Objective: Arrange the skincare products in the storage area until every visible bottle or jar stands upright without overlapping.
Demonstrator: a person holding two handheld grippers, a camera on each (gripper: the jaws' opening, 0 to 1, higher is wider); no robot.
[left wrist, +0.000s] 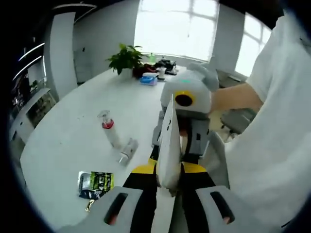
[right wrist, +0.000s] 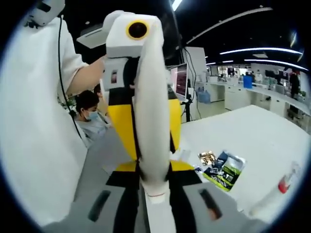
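A long white flat tube (left wrist: 169, 145) runs edge-on up the middle of the left gripper view, and my left gripper (left wrist: 168, 180) is shut on it. The same white tube (right wrist: 151, 111) rises through the right gripper view, with my right gripper (right wrist: 154, 182) shut on its near end. The two grippers face each other along the tube. On the white table (left wrist: 73, 141) a clear bottle with a red collar (left wrist: 111, 132) lies on its side, with a small grey bottle (left wrist: 128, 150) lying beside it. The red-collared bottle (right wrist: 283, 187) also sits low right in the right gripper view.
A black-and-green sachet (left wrist: 95, 183) lies near the table's edge, also seen as the sachet (right wrist: 224, 170) beside a gold foil piece (right wrist: 208, 156). A potted plant (left wrist: 125, 58) and a blue box (left wrist: 148, 79) stand at the far end. A person's white sleeve (left wrist: 277, 131) fills the right.
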